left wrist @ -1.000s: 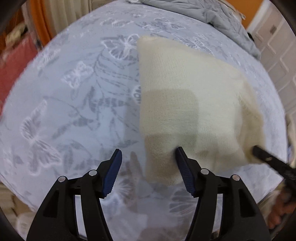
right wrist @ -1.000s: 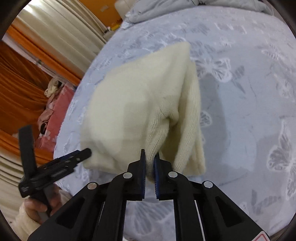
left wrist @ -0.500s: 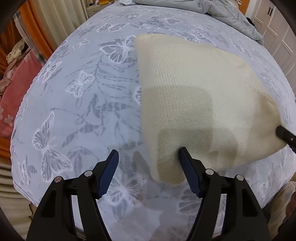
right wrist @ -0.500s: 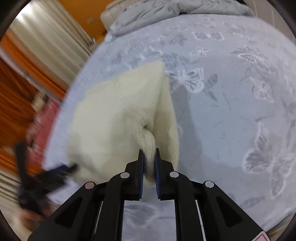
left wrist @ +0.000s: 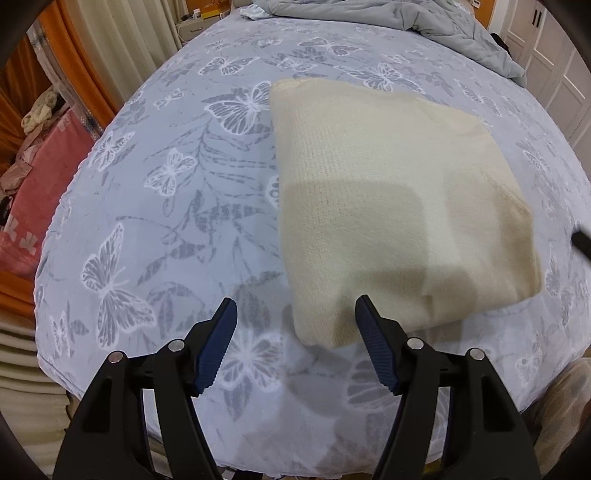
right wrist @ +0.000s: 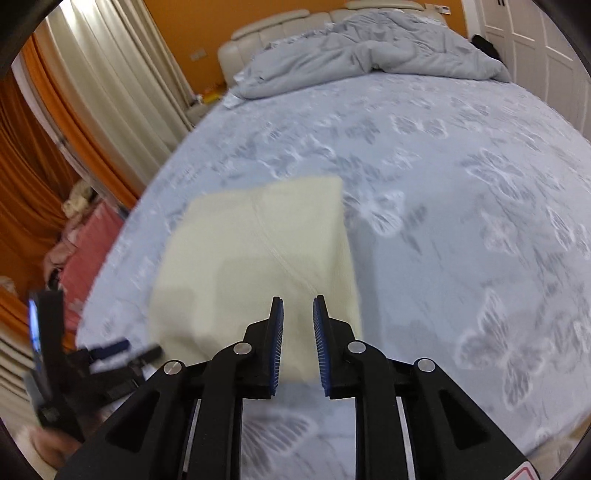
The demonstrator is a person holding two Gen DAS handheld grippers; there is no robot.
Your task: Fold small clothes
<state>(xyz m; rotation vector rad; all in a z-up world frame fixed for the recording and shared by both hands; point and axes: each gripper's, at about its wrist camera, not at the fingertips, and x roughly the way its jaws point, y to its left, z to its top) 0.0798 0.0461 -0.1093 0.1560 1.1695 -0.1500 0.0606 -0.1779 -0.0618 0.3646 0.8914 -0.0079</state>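
Down in the left wrist view, the left gripper [left wrist: 295, 332] hangs over a bed [left wrist: 166, 192] covered by a grey-blue sheet printed with white butterflies. Its 2 blue-padded jaws stand wide apart and hold nothing. A folded cream knit garment [left wrist: 388, 206] lies flat on the sheet, ahead of this gripper and to its right; the garment's near corner sits just before the right-hand jaw, apart from it. A rumpled grey duvet [left wrist: 399, 18] lies far ahead at the top of the bed, and a pink cloth [left wrist: 40, 192] shows off to the left, beyond the bed's edge.

Next, in the right wrist view, the right gripper [right wrist: 298, 314] hovers above the garment's [right wrist: 240, 266] near edge. Its jaws have just been opening; a narrow gap shows, with the pads clear of the knit and nothing between them. The left gripper [right wrist: 125, 350], blurred, appears low to the left, beside the garment's near left corner.
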